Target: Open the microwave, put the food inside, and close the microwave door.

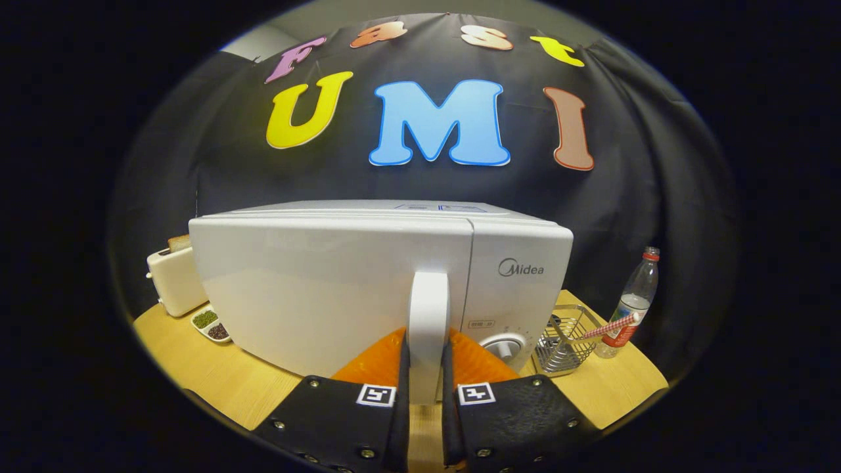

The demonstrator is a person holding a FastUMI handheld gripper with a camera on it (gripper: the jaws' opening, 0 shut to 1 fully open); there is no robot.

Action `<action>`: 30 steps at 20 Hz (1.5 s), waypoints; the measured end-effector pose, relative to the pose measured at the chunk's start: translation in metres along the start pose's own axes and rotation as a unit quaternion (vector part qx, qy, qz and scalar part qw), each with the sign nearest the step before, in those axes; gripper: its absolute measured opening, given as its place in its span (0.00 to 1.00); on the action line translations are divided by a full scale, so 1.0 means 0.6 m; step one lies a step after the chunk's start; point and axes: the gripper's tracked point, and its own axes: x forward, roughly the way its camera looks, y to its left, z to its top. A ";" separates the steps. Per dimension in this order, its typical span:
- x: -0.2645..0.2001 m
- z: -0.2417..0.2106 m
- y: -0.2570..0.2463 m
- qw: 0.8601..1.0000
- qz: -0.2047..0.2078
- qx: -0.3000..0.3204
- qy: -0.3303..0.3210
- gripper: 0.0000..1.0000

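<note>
Gripper view: gripper [427, 384] pinching door handle [428, 315], one finger pressed on each side. Microwave [368, 282] on wooden table [217, 381], front facing gripper, long axis across table side to side; handle's long axis upright, beside control panel [519, 289].

Progress, as judged: opening step in hand; door [315, 289] looks shut or barely cracked, cannot tell which. Food for microwave not identified. Left: swing door open, load food, close door.

Toaster [172, 279] beyond microwave's far side; wire basket [565, 338] and water bottle [632, 302] beside panel.
</note>
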 end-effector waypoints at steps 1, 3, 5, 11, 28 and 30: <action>0.000 -0.004 -0.001 1.000 0.002 0.006 0.003 0.20; -0.003 -0.004 0.002 1.000 0.003 -0.003 0.008 0.12; -0.007 -0.004 0.002 1.000 0.006 0.001 0.014 0.11; -0.010 -0.003 -0.001 1.000 -0.016 -0.002 0.024 0.11; -0.157 -0.040 0.062 0.996 -0.075 0.012 0.036 0.10; -0.183 -0.047 0.082 0.997 -0.062 0.018 0.039 0.16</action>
